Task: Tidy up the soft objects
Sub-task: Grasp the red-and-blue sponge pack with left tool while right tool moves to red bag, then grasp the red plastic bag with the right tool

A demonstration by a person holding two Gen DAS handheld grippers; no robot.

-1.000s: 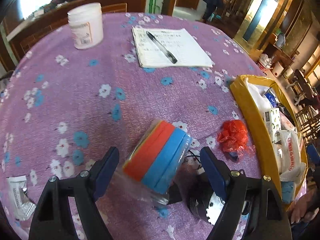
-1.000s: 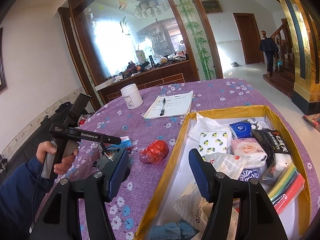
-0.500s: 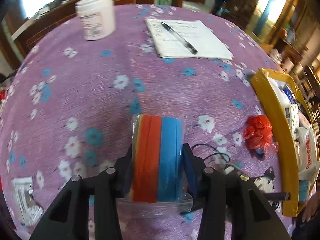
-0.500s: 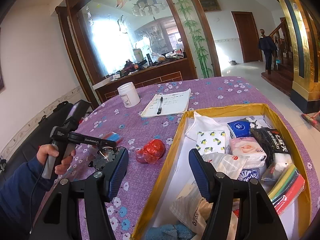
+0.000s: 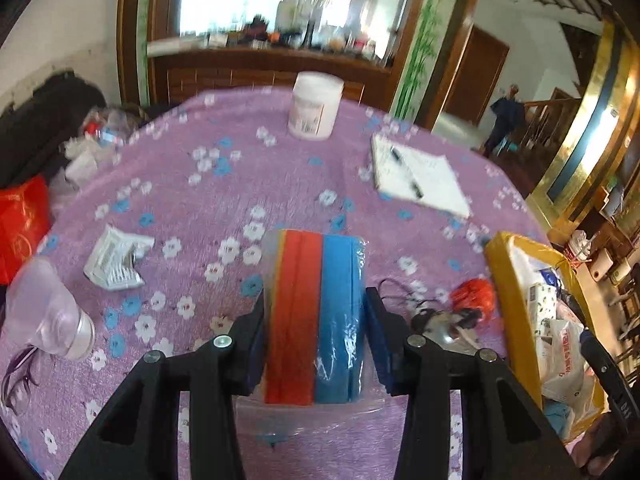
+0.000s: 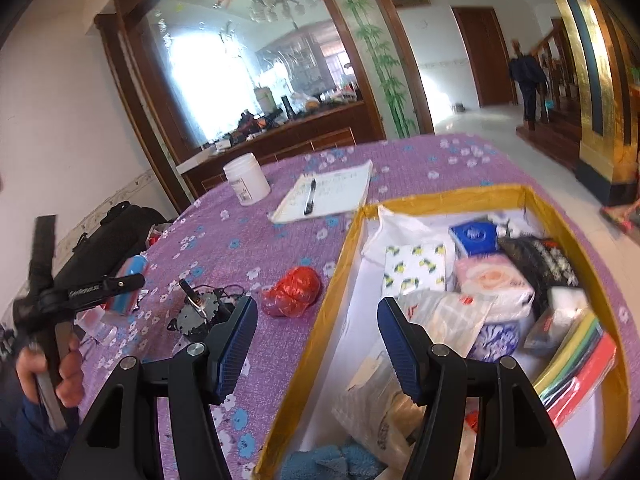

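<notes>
Purple floral tablecloth (image 5: 192,208) under mirrored dining-room panels — left gripper (image 5: 316,332) clamped on plastic-wrapped sponge pack (image 5: 316,312), red and blue layers upright, lifted above cloth. Right gripper (image 6: 316,344) spread wide, holding nothing, over rim of yellow box (image 6: 320,344) crammed with tissue packets — red bag (image 6: 292,292) just beside.

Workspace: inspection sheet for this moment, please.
Surface: round table under purple floral cloth.
Job's things: sponge pack, wrapped in plastic, gripped; yellow box partly filled with soft packs; red bag beside box.
Clutter: white jar, notepad with pen, small motor, bottle.
Grippers: left hand-held gripper shut on sponge pack; right hand-held gripper open above box edge.
Cables: thin wires at motor.
Surroundings: person near stairs.
</notes>
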